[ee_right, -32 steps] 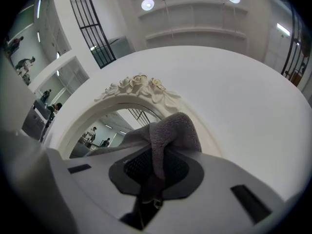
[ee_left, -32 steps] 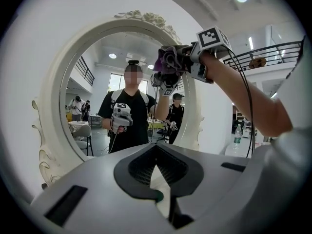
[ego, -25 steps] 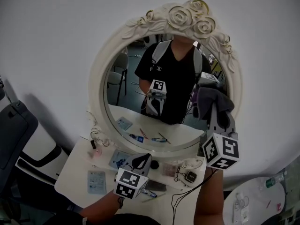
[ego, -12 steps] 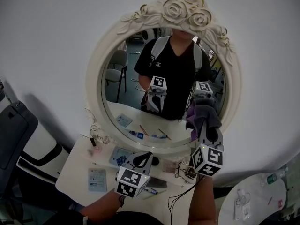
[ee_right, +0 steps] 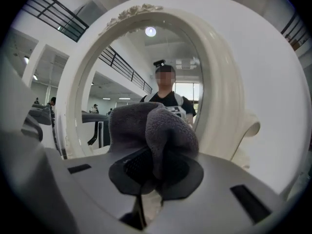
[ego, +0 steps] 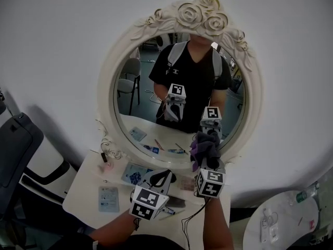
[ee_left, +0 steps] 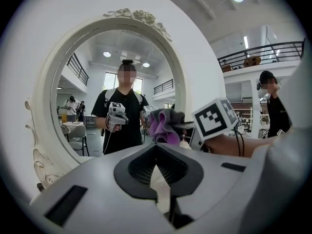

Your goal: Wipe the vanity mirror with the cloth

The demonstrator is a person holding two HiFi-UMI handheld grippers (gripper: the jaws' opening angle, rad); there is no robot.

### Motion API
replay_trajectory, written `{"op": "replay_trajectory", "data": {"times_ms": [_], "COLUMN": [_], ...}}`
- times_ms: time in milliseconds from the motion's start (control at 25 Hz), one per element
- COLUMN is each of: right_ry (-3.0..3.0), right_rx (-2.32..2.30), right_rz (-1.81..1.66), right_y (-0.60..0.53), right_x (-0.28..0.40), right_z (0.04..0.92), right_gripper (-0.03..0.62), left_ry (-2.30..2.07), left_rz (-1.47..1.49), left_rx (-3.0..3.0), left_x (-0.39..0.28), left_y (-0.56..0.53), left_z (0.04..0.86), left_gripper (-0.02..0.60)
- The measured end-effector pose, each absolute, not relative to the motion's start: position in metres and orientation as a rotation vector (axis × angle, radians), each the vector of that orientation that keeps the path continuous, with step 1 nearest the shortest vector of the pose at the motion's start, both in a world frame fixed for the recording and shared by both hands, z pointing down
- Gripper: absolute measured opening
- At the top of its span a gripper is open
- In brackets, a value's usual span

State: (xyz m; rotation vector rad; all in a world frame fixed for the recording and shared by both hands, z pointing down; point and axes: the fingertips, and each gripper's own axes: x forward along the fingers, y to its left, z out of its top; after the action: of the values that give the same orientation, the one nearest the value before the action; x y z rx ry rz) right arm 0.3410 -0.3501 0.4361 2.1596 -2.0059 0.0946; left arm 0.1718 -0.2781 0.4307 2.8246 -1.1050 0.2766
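Observation:
The round vanity mirror in its white rose-carved frame [ego: 108, 87] hangs on the wall above a small white table. My right gripper [ego: 207, 159] is shut on a bunched grey-purple cloth [ego: 205, 145], which lies against the lower right of the glass beside the frame. In the right gripper view the cloth [ee_right: 151, 130] bulges out of the jaws in front of the frame [ee_right: 217, 101]. My left gripper [ego: 160, 177] hovers low over the table, shut and holding nothing. From the left gripper view [ee_left: 158, 168] the cloth [ee_left: 163, 126] shows ahead, to the right.
The white vanity table [ego: 83, 191] carries small items: a pink piece [ego: 106, 169], a blue card [ego: 107, 200], a watch-like object and cables [ego: 190, 220]. A dark chair [ego: 15, 150] stands at left, a white round table [ego: 281, 225] at lower right.
My right gripper has carried the cloth down and to the left, from the mirror's right edge to its lower right. The left gripper has hardly moved.

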Motion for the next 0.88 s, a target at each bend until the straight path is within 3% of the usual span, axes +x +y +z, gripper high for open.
{"op": "replay_trajectory", "data": {"times_ms": [160, 320, 880], "right_ry": [-2.031, -2.073, -2.432], "right_rx": [1.977, 1.978, 2.091], "right_rz": [0.295, 0.264, -0.483], "right_y": [-0.359, -0.349, -0.340], "right_x": [0.317, 0.314, 0.267], "right_z": [0.488, 0.477, 0.151], "right_gripper": [0.041, 0.041, 0.041], "left_ry": [-1.123, -1.154, -1.140], "left_rz": [0.256, 0.252, 0.167], "left_rx": [2.838, 2.822, 2.793], "left_x": [0.166, 0.153, 0.133], "left_y": [-0.272, -0.268, -0.268], "left_z": [0.424, 0.425, 0.424], "left_gripper": [0.000, 0.000, 0.000]}}
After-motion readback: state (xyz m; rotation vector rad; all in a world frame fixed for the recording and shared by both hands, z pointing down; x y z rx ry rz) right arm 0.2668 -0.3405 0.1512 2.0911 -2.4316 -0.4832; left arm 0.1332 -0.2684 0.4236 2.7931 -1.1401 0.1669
